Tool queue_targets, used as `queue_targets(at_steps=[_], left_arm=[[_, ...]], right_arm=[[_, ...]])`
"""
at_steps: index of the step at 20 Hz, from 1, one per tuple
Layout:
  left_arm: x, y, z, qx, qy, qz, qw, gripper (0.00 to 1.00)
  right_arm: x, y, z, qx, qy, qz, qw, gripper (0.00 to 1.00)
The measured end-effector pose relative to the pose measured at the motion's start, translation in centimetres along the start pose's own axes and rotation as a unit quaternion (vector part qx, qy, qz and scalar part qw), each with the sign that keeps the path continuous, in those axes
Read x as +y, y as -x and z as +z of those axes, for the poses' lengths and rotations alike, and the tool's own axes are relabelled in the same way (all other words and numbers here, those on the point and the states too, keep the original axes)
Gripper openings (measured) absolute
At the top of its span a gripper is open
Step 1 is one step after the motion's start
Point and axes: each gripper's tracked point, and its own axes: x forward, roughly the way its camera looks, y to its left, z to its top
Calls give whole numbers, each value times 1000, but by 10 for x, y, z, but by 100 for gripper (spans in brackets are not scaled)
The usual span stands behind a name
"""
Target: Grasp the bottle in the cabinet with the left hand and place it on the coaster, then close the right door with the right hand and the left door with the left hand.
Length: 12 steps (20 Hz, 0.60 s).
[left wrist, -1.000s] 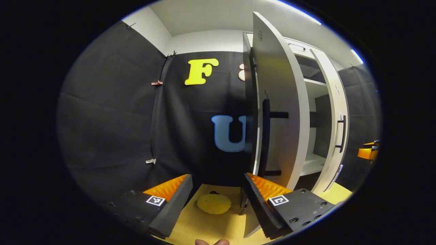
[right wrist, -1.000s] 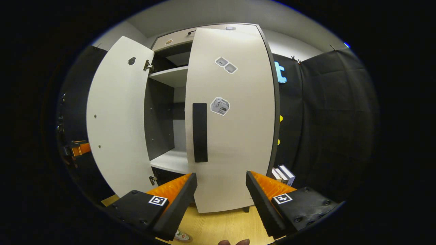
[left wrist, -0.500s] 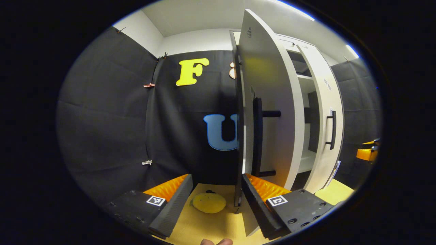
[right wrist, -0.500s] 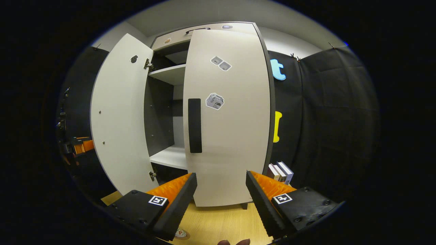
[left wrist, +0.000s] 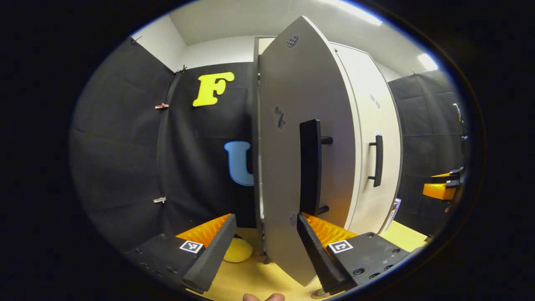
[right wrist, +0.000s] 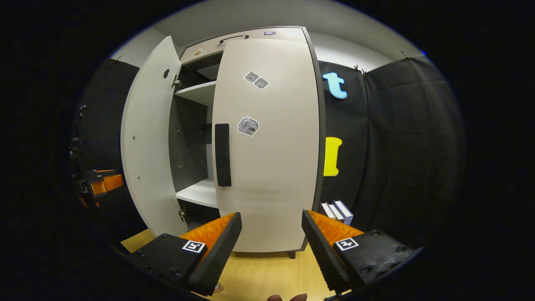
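In the left gripper view the white left door (left wrist: 288,138) of the cabinet stands partly open right in front of me, its black handle (left wrist: 310,167) facing me. My left gripper (left wrist: 266,217) is open; the door's lower edge lies between its fingers, and I cannot tell whether they touch it. The right door (left wrist: 372,125) behind it looks shut or nearly so. In the right gripper view my right gripper (right wrist: 271,214) is open and empty, a little back from the right door (right wrist: 267,146). The left door (right wrist: 146,142) still leaves a gap onto the shelves (right wrist: 196,93).
A yellow round object (left wrist: 238,250) lies on the wooden tabletop (left wrist: 250,276) left of the cabinet. A few books (right wrist: 336,211) stand right of the cabinet. The other gripper is at the far right (left wrist: 439,190) of the left gripper view and the far left (right wrist: 102,184) of the right gripper view.
The left door has swung toward the cabinet, and my left gripper has come round to its outer face. The right door has closed further while my right gripper backed off slightly.
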Motion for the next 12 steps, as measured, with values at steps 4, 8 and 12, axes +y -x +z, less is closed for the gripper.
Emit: queue_targets(at_steps=[4,8,12], left_arm=[[-37,-33,5,-1,4,-19,1000,94],[-65,-55,5,0,22,-24,999,92],[-79,-68,6,-3,0,-22,1000,94]], right_arm=[[-21,-5,10,-7,-14,-11,1000,96],[-37,-6,18,-14,-27,-18,999,96],[-47,-6,22,-18,-28,-20,999,96]])
